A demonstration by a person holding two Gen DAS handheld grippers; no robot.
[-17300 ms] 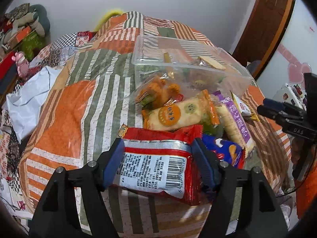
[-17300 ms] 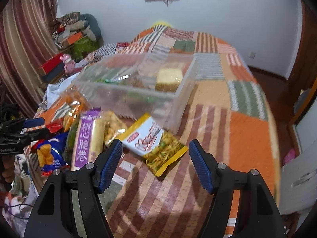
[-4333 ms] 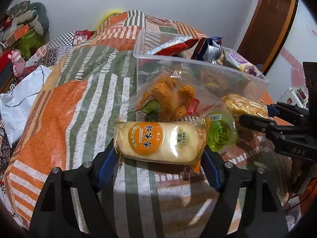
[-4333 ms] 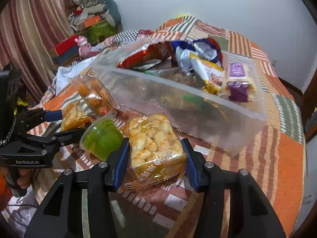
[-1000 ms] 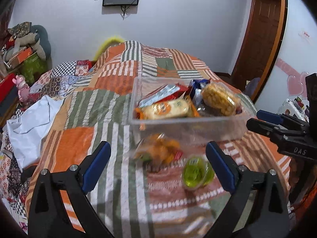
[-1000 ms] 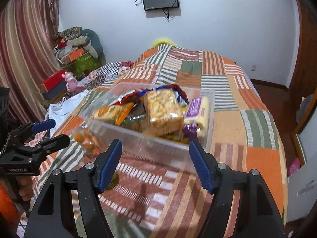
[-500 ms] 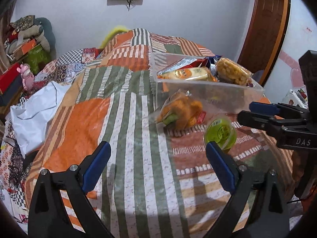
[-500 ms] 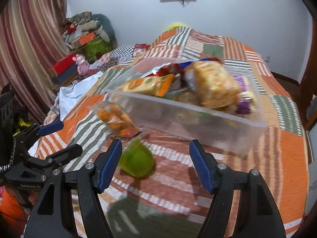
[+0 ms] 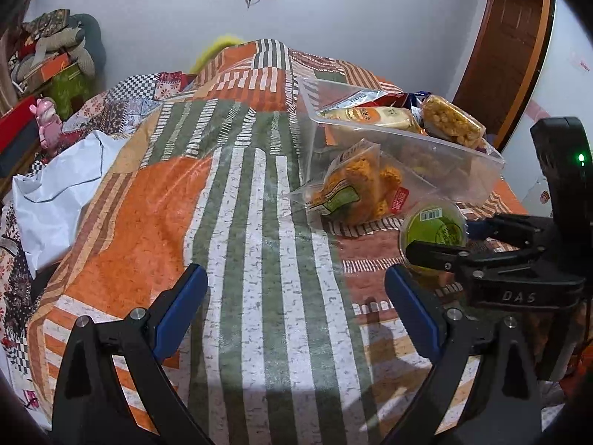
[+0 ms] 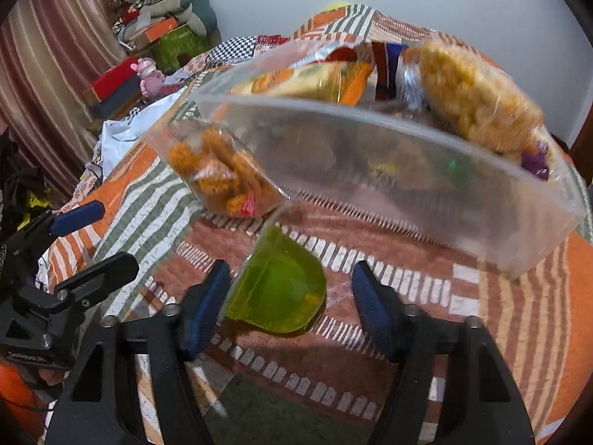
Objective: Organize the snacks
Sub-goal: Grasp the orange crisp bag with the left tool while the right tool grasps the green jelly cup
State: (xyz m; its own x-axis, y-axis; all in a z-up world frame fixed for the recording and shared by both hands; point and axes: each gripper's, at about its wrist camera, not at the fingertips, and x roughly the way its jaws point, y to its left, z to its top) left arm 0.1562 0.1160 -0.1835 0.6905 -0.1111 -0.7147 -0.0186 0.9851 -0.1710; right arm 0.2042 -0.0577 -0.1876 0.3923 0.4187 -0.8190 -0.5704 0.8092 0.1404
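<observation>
A clear plastic bin (image 9: 463,148) (image 10: 389,185) on the patchwork bedspread holds several snack packs. A clear bag of orange fried snacks (image 9: 355,189) (image 10: 222,174) leans against its near wall. A green jelly cup (image 9: 433,230) (image 10: 278,285) lies on the quilt in front of the bin. My right gripper (image 10: 291,296) is open, its fingers either side of the cup, the left pad close to it. It also shows in the left wrist view (image 9: 437,241). My left gripper (image 9: 292,307) is open and empty over bare quilt, left of the cup.
A white cloth (image 9: 55,189) lies at the bed's left edge. Boxes, a pink toy (image 9: 48,122) and piled things stand beyond it. A wooden door (image 9: 511,37) is at the right, behind the bin.
My right gripper has dropped forward until its open fingers straddle the green cup. My left gripper has moved down and left, so the bin and snacks now sit at the right of its view.
</observation>
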